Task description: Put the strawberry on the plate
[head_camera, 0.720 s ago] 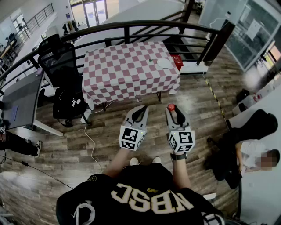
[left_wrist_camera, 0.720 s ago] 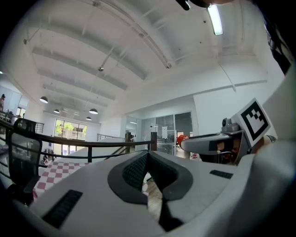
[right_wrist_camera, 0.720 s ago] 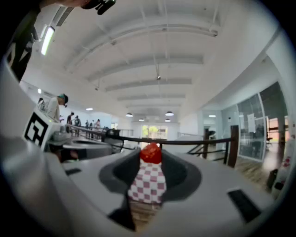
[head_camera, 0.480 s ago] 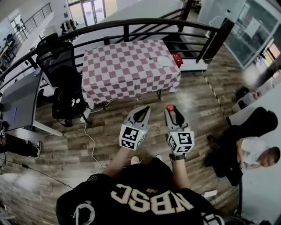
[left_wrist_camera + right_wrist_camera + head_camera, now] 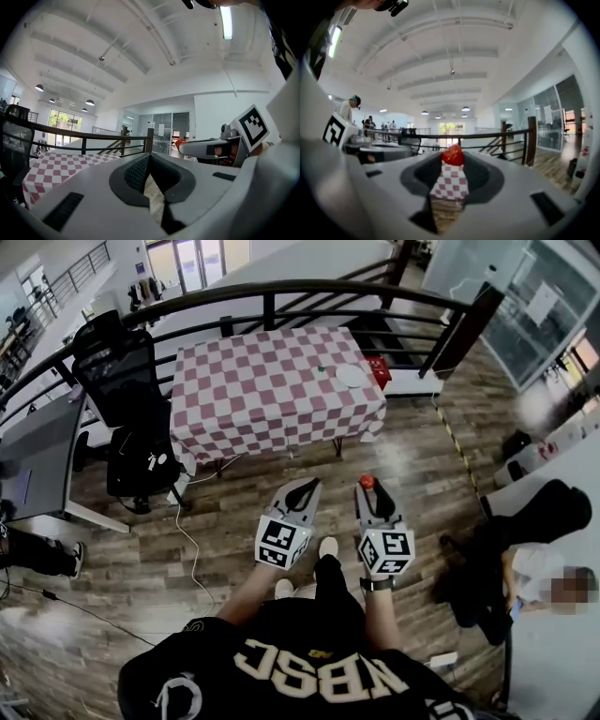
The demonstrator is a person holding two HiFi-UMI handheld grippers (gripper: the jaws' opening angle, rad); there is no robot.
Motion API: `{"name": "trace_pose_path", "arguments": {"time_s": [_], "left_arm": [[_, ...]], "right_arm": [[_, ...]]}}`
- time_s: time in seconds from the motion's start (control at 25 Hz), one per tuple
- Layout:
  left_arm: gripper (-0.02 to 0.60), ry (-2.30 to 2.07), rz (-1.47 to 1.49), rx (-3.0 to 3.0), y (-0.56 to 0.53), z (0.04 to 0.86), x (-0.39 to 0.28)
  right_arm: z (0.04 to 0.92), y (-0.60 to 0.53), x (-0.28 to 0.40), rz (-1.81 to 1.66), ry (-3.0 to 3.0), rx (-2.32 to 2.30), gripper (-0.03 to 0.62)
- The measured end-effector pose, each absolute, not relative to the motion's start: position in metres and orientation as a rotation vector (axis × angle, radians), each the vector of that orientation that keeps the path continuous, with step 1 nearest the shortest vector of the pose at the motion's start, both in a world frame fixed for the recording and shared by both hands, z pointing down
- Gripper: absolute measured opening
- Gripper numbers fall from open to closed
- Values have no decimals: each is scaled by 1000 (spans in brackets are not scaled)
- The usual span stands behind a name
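A red strawberry (image 5: 367, 481) sits pinched at the tips of my right gripper (image 5: 368, 487), which is shut on it above the wooden floor. The right gripper view shows the strawberry (image 5: 453, 154) between the tips of that gripper (image 5: 453, 158). My left gripper (image 5: 307, 484) is beside it, shut and empty; its jaws meet in the left gripper view (image 5: 149, 155). The white plate (image 5: 352, 375) lies far ahead on the red-and-white checked table (image 5: 262, 399), near its right end. A small dark item (image 5: 320, 368) rests left of the plate.
A black railing (image 5: 281, 292) runs behind the table. A black office chair (image 5: 117, 371) and a grey desk (image 5: 37, 465) stand at the left. A red box (image 5: 380, 371) is by the table's right end. A seated person (image 5: 534, 568) and dark bags are at the right.
The person has stepped forward; a light shoe now shows between the grippers. Both grippers hold the same pose, and the strawberry stays at the right gripper's tips.
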State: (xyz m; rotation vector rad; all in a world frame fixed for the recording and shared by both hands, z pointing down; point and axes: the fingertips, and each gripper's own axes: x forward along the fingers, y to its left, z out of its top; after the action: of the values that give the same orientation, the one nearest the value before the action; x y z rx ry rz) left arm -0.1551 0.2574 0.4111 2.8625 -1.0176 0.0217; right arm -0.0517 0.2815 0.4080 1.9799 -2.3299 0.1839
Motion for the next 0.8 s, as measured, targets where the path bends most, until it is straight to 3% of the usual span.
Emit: {"name": "trace_pose_path", "arguments": {"time_s": [0.28, 0.8], "left_arm": [[15, -1053, 87, 2835, 213, 420, -129], [15, -1114, 90, 2858, 95, 401, -14]], "right_arm": [[414, 218, -16, 246, -2381, 2035, 149], [394, 92, 81, 216, -2483, 2038, 149]]}}
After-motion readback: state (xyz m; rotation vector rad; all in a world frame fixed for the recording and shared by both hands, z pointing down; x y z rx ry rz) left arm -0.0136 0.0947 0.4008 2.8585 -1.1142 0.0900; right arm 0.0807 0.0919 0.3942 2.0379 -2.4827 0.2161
